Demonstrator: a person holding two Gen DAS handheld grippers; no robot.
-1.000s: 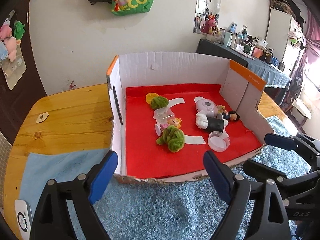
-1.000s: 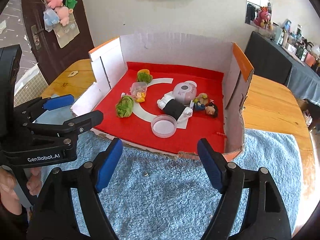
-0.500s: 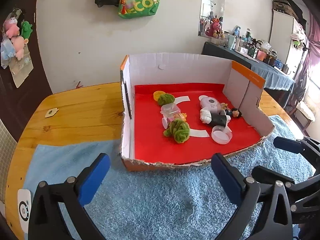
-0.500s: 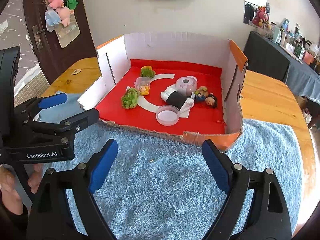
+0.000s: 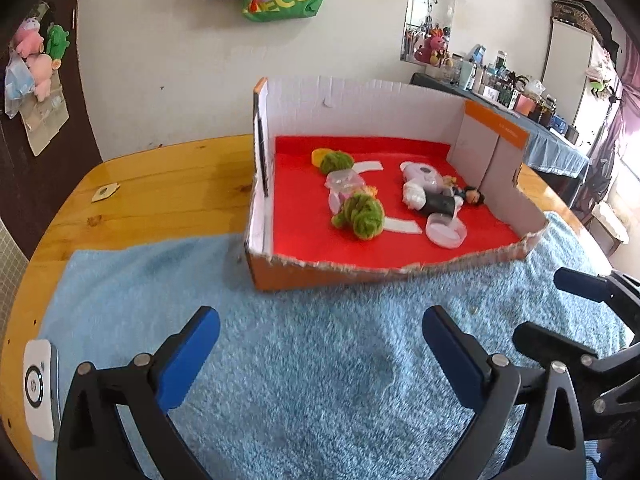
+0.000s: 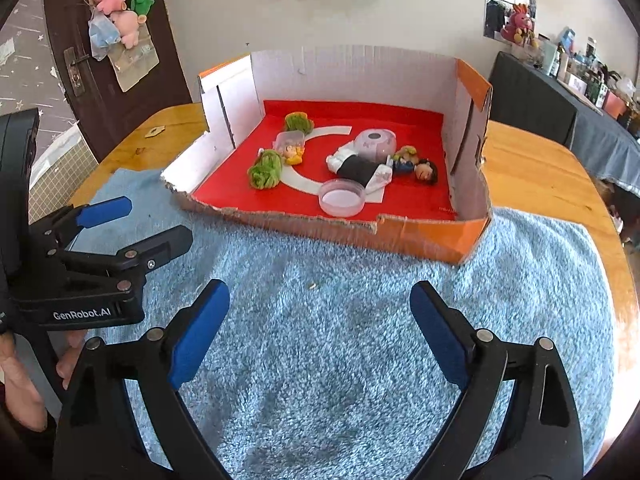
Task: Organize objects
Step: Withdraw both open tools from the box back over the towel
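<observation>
Both the left claw [image 5: 320, 340] and right claw [image 6: 320, 312] are hovering released and empty, jaws just widened, short of the red-lined cardboard box [image 6: 420, 232] ahead, likely needing a reach toward its toys.

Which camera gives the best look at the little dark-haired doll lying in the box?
The right wrist view: the dark-haired doll lies unobstructed, its head toward the camera. The left wrist view shows the doll smaller, partly behind the black-and-white toy.
</observation>
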